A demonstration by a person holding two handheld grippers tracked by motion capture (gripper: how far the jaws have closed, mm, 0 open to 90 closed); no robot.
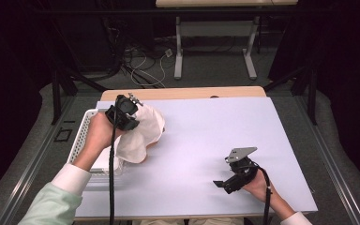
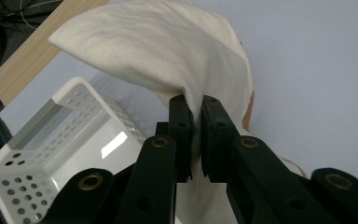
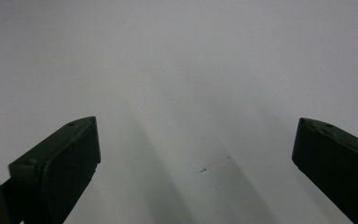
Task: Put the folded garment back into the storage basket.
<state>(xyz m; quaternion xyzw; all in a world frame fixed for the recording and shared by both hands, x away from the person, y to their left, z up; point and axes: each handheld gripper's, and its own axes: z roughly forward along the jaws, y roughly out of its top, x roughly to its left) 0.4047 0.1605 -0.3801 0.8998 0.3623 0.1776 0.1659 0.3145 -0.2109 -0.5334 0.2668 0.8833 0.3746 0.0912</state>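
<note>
While cloth hangs from jaws: lifting step in hand, likely a carry between basket and table.
Left gripper (image 2: 194, 105): clamped tight on a fold of the white cloth (image 2: 168, 46), jaws pressed together with fabric pinched between.
Cloth position: raised off the surface, draping down and forward from the jaw tips, over the near edge of the white perforated basket (image 2: 32, 154) and the table (image 1: 206, 136) beside it; seen from above at (image 1: 143, 131), right beside the left gripper (image 1: 130, 111).
Orange-brown edge: peeks from under the cloth; cannot tell what it is.
Right gripper (image 3: 193, 154): wide open, holding nothing, hovering over bare table; from above at (image 1: 222, 183), well apart from the cloth.
Doing it well: keep the pinch firm, lift high enough to clear the basket rim, move slowly so the loose tail doesn't drag or snag on the perforations.
Risk: single-point grip, so fabric may slip or swing.
Spare hand: free to take a second corner if spreading is wanted.
</note>
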